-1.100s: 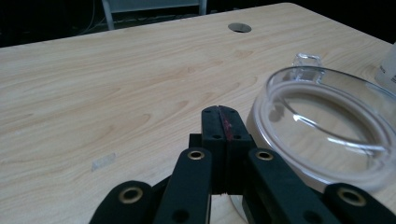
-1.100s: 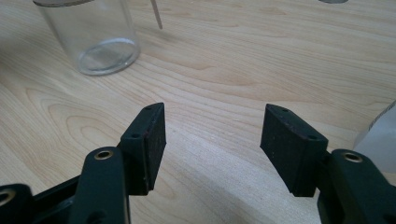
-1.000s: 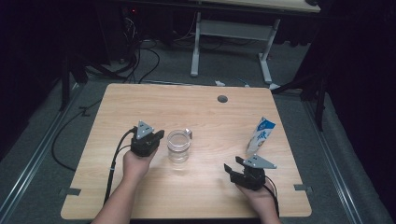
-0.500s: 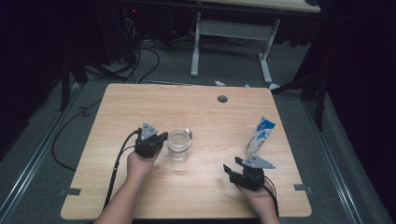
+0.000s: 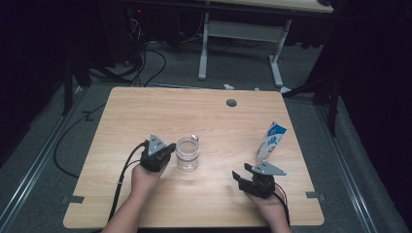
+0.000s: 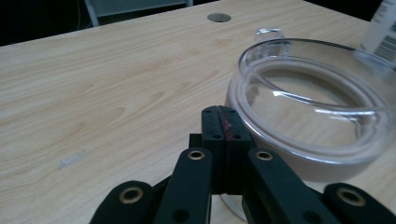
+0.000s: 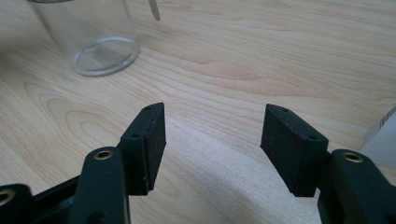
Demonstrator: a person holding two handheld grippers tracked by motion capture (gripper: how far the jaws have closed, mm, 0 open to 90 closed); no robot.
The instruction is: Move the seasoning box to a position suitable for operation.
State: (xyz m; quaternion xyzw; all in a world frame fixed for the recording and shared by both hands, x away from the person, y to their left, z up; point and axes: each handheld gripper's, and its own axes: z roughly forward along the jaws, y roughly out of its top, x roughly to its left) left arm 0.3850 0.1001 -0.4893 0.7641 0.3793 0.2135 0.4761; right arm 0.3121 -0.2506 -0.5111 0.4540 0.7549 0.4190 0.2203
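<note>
**Glass jar between our two grippers**

We see the clear glass jar (image 5: 187, 153) standing upright on the desk (image 5: 145, 111), a little toward the near edge from the middle, with a small clear lip showing at its far rim. Our left gripper (image 5: 165, 150) sits just beside it on the left, jaws pressed together with nothing between them; in the left gripper view the closed tips (image 6: 223, 122) lie against or just short of the jar's wall (image 6: 308, 116), and we cannot tell which.

Our right gripper (image 5: 242, 175) rests near the near right corner, well apart from the jar, its jaws spread wide over bare wood (image 7: 212, 126).

Beyond it, near the right edge, stands a white and blue carton (image 5: 271, 141). Its printing is too small to read; a barcode (image 6: 385, 46) shows in the left gripper view.
</note>
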